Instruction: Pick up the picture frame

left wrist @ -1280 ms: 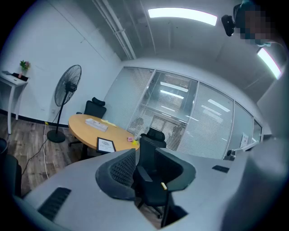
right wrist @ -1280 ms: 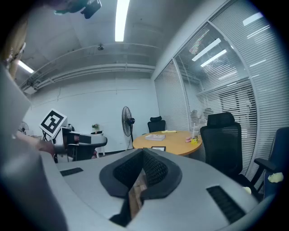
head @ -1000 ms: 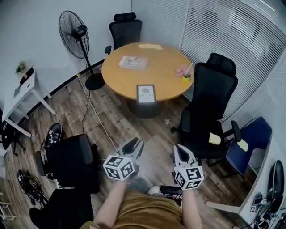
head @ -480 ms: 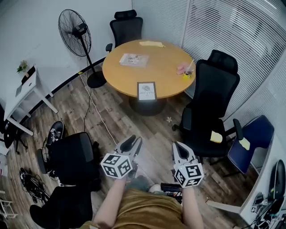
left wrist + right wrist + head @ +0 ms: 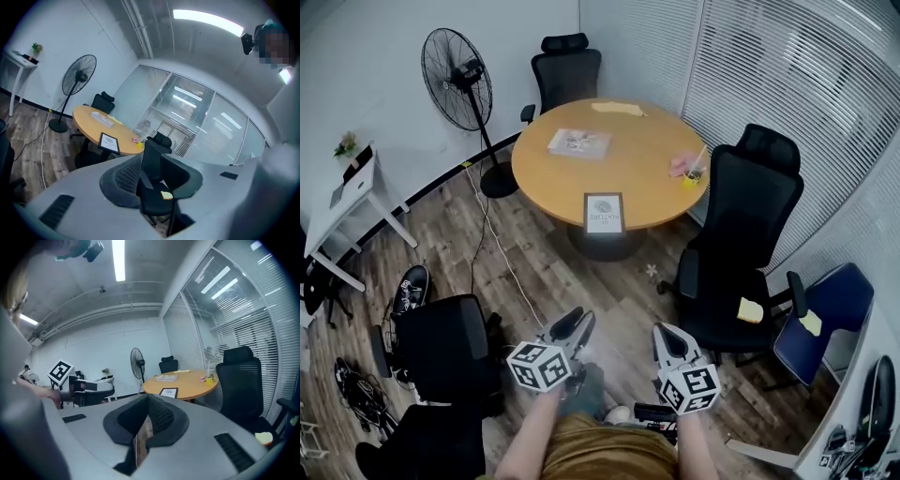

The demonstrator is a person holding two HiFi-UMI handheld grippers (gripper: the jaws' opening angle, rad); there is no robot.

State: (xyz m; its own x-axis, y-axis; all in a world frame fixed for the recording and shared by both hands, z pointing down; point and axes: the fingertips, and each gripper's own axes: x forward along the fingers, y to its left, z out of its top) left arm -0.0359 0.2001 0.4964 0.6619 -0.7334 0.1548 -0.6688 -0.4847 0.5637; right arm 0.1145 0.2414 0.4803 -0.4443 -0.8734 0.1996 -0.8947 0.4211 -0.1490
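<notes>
While picture frame [image 5: 603, 213] sits on table [image 5: 642, 150], left claw [image 5: 577, 323] gapes empty.

Office meeting room. Round wooden table [image 5: 628, 159] at 12 o'clock, papers [image 5: 578, 142] on top. Black swivel chairs around it: far chair [image 5: 567, 67] at 12, near chair [image 5: 748, 225] at 2. Slatted blinds [image 5: 787, 75] over glass partition, 12 to 3 o'clock. Pedestal fan [image 5: 455, 80] at 11. White side desk [image 5: 352, 192] at 9. Wood-plank floor [image 5: 544, 281], cable [image 5: 492, 239] trailing across. Strip light [image 5: 206, 18] overhead.

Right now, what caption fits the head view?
Left gripper and right gripper face a table holding a picture frame.
</notes>
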